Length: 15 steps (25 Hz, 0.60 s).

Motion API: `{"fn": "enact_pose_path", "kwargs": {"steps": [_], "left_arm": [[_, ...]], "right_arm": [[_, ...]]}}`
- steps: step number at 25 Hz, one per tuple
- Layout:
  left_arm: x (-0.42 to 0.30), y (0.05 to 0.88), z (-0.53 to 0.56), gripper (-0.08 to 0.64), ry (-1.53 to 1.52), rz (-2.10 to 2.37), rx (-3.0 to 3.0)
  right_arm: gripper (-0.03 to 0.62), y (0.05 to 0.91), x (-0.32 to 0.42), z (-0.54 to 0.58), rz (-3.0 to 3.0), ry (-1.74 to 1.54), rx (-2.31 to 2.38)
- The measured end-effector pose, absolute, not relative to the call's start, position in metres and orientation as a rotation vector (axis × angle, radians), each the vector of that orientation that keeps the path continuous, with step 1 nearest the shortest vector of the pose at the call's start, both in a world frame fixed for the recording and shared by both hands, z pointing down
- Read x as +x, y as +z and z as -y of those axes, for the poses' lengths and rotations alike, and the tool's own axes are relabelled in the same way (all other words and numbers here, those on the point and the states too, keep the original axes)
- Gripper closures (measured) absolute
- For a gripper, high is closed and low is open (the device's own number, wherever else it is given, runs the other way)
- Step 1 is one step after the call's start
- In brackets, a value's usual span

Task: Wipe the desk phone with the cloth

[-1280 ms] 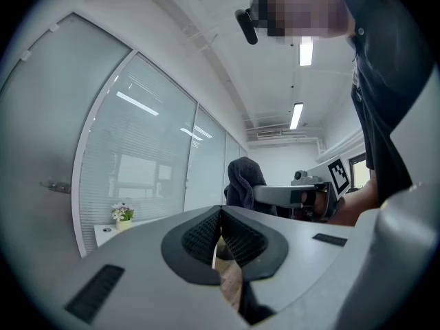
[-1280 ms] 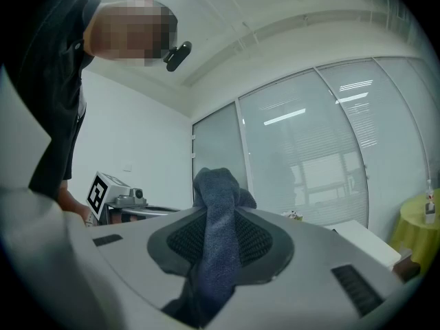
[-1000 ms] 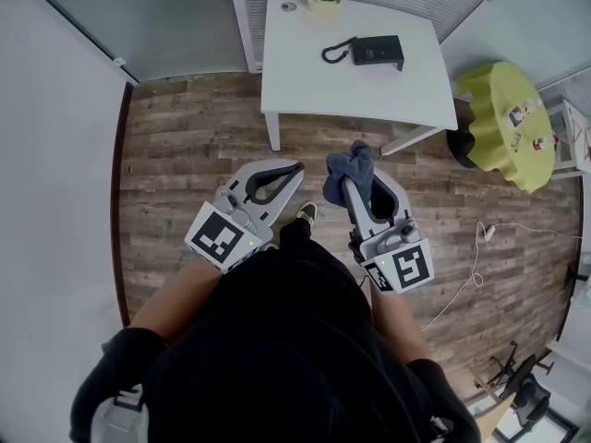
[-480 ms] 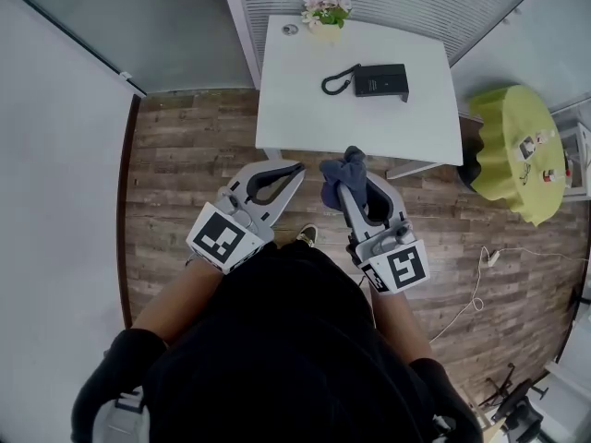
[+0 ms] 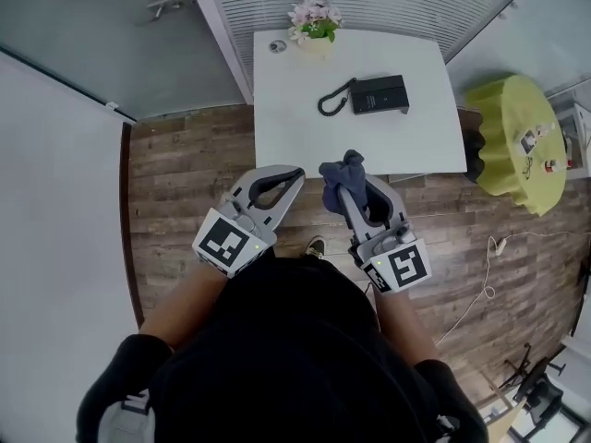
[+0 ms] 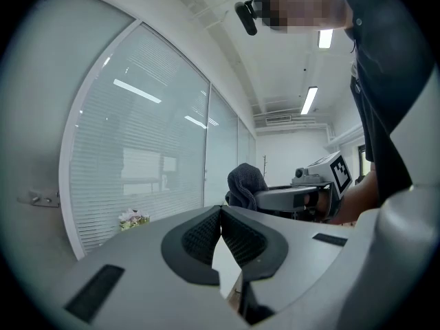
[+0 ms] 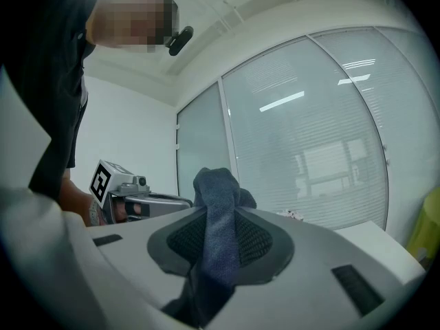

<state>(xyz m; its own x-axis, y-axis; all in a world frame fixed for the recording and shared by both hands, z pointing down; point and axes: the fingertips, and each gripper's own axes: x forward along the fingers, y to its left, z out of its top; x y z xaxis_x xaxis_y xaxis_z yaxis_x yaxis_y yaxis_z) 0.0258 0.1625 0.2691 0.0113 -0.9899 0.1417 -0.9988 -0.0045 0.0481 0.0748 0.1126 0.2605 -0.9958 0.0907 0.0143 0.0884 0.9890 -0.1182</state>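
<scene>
In the head view, left of centre, the left gripper has its jaws pressed together on nothing, beside it the right gripper pinches the blue-grey cloth, and higher, at upper middle, the black desk phone lies on the white table.

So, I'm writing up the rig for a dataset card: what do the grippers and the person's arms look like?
The left gripper and right gripper are light grey plastic, each with two long curved jaws lined with black ribbed pads. Each carries a white cube printed with black square markers. The person wears a black top whose sleeves leave the forearms bare.
</scene>
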Motion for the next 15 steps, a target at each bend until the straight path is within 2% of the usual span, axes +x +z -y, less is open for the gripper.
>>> {"fn": "enact_pose_path", "kwargs": {"steps": [10,15], "left_arm": [[-0.086,0.272,-0.134,0.549,0.133,1.805,2.398],[-0.13,0.281,-0.122,0.549,0.145,1.676,2.482]], "right_arm": [[0.485,0.262,-0.035,-0.103,3.076,0.191,0.242],[0.485,0.277,-0.068,-0.092,3.012,0.176,0.457]]}}
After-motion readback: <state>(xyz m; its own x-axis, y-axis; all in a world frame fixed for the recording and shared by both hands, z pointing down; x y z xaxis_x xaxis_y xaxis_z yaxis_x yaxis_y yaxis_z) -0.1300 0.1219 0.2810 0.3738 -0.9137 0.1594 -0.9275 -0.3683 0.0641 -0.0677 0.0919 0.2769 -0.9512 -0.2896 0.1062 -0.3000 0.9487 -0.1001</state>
